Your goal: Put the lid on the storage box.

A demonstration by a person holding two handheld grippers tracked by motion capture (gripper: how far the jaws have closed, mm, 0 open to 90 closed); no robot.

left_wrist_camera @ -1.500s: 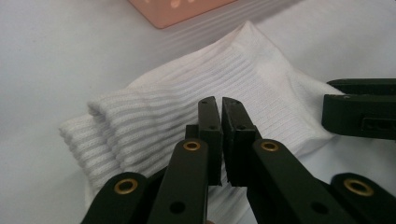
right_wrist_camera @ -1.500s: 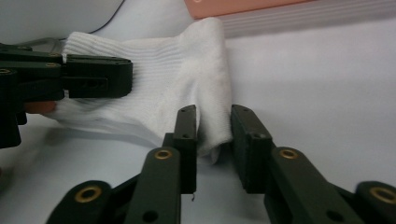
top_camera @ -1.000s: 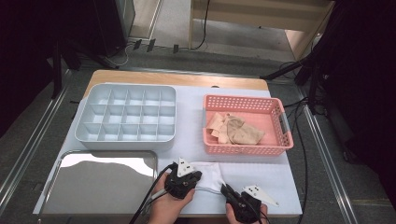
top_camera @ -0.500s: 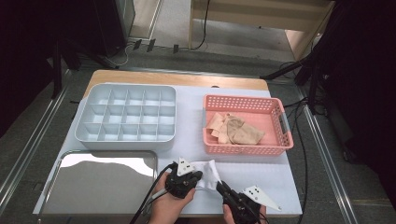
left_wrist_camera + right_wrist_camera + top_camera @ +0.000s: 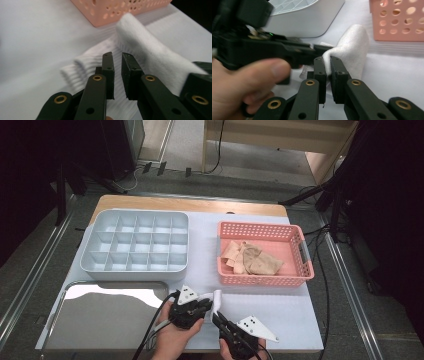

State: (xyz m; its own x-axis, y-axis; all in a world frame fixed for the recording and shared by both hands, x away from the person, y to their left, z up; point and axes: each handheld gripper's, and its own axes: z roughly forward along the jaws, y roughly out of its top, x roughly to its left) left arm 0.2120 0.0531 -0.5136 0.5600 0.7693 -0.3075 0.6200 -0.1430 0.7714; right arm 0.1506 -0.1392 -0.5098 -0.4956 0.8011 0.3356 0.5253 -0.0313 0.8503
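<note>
A white ribbed sock (image 5: 216, 298) lies on the white mat near the table's front edge, one end raised and folded over. My right gripper (image 5: 216, 316) is shut on that raised end; in the right gripper view the white fabric (image 5: 352, 45) is pinched between the jaws (image 5: 327, 60). My left gripper (image 5: 206, 304) sits just left of the sock, tips against it. Its jaws (image 5: 117, 56) have just been opening and stand a narrow gap apart, with the sock (image 5: 150, 55) lying beyond and beneath them, not pinched.
A grey compartment box (image 5: 132, 268) stands at the back left. At the right a pink perforated basket (image 5: 265, 281) holds beige cloth (image 5: 252, 260). A shiny metal tray (image 5: 100, 320) lies at the front left, right beside my left hand.
The right gripper has moved left and up with the sock's end, folding it over toward the left gripper. The left gripper's jaws have parted slightly.
</note>
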